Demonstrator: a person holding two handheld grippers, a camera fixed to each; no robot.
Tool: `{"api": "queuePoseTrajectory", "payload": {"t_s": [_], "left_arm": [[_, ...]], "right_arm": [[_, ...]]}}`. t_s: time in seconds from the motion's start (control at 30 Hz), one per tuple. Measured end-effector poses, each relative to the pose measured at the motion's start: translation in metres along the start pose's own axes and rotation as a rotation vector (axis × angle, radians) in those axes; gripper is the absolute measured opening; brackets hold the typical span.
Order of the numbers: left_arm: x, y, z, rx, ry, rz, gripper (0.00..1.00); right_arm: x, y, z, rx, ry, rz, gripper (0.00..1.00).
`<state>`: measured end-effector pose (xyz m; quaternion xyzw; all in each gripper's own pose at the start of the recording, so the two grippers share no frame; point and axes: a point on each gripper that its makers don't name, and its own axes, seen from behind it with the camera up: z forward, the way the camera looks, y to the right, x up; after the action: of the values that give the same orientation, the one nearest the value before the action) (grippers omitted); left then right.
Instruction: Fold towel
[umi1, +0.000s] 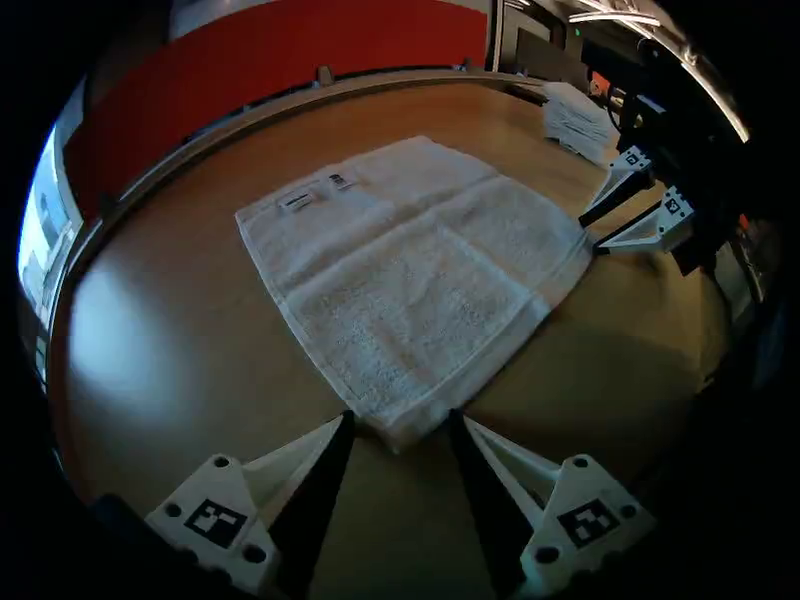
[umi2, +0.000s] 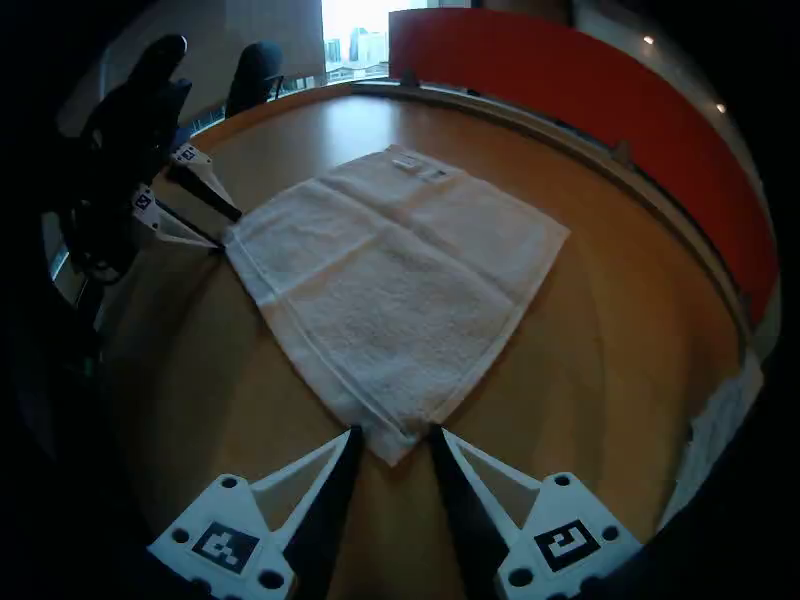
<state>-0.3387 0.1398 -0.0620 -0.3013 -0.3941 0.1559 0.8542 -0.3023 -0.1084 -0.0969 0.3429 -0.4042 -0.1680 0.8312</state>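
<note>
Plainly, in the left gripper view the left gripper (umi1: 400, 418) is released, jaws spread, with the near corner of the towel (umi1: 410, 270) lying just between them; the cloth stretches flat on the table (umi1: 170, 340) straight ahead of the claw, and the right gripper (umi1: 592, 232) sits ahead and to the right, at the next corner along the same edge; in the right gripper view the right gripper (umi2: 395, 432) is likewise spread, a towel (umi2: 390, 270) corner between its fingers, the left gripper (umi2: 228, 232) ahead to its left; I judge both must pinch, then carry that shared edge forward to the far edge.
</note>
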Motion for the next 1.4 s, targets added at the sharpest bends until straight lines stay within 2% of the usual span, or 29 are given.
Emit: {"api": "queuePoseTrajectory", "payload": {"t_s": [0.03, 0.2, 0.27, 0.47, 0.6, 0.9, 1.4], "left_arm": [[0.000, 0.001, 0.000, -0.002, -0.001, 0.002, 0.62], [0.001, 0.003, 0.000, -0.007, -0.004, 0.008, 0.44], [0.001, 0.003, 0.000, -0.003, -0.005, 0.005, 0.30], [0.001, 0.005, 0.000, -0.003, -0.009, 0.009, 0.19], [0.002, 0.006, 0.000, -0.001, -0.009, 0.015, 0.16], [0.004, 0.006, -0.004, -0.001, -0.011, -0.013, 0.16], [0.028, 0.001, -0.039, 0.022, 0.041, -0.050, 0.15]], "right_arm": [[0.000, 0.000, 0.000, 0.000, -0.001, 0.000, 0.48], [0.000, 0.001, -0.001, 0.000, -0.003, 0.007, 0.28], [-0.001, 0.000, -0.002, 0.002, -0.003, 0.012, 0.23], [0.000, -0.002, -0.003, 0.009, 0.002, 0.020, 0.17], [0.004, -0.003, -0.005, 0.006, 0.020, 0.020, 0.15], [0.011, -0.005, -0.012, 0.006, 0.037, 0.032, 0.15], [0.042, -0.005, -0.040, -0.014, 0.105, 0.013, 0.15]]}}
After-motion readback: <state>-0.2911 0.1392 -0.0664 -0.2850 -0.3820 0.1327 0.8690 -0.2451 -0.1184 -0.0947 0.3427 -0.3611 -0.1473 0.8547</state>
